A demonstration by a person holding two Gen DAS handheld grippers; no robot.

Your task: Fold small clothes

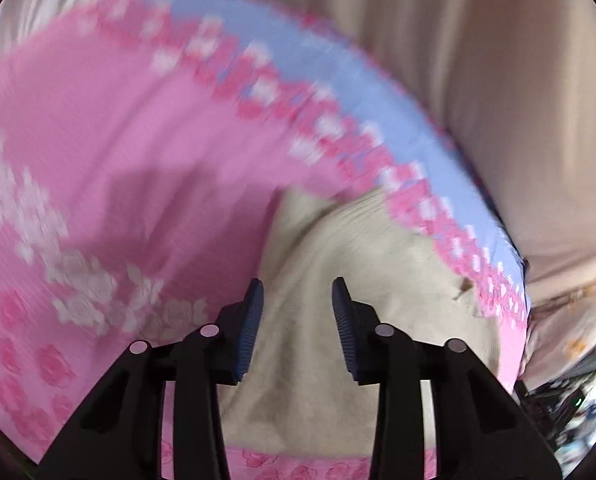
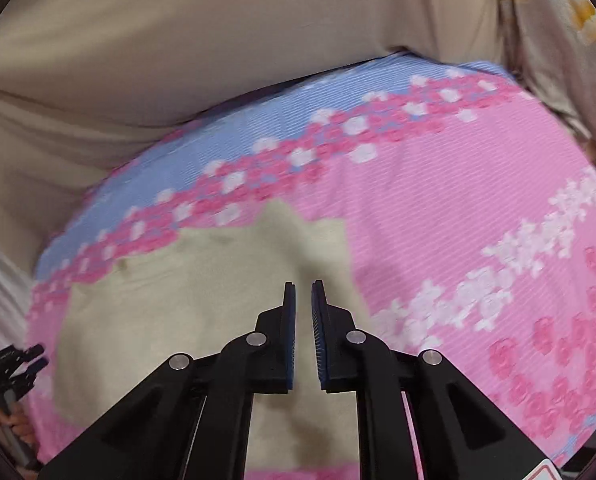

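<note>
A beige garment [image 1: 338, 280] lies spread on a pink floral bedcover [image 1: 118, 140] with a blue border. My left gripper [image 1: 298, 284] is open and empty, its fingers hovering over the garment. In the right wrist view the same beige garment [image 2: 186, 304] lies under my right gripper [image 2: 304, 284], whose jaws are nearly closed with a narrow gap and nothing between them. The left gripper [image 2: 30, 356] shows small at the far left edge of that view. The left wrist view is blurred.
The pink bedcover [image 2: 438, 208] with its blue border [image 2: 258, 120] covers the work surface. Beige cushions or bedding [image 2: 178, 40] rise behind it. A patterned cloth [image 2: 558, 40] lies at the back right. Dark clutter [image 1: 570, 412] sits off the cover's right edge.
</note>
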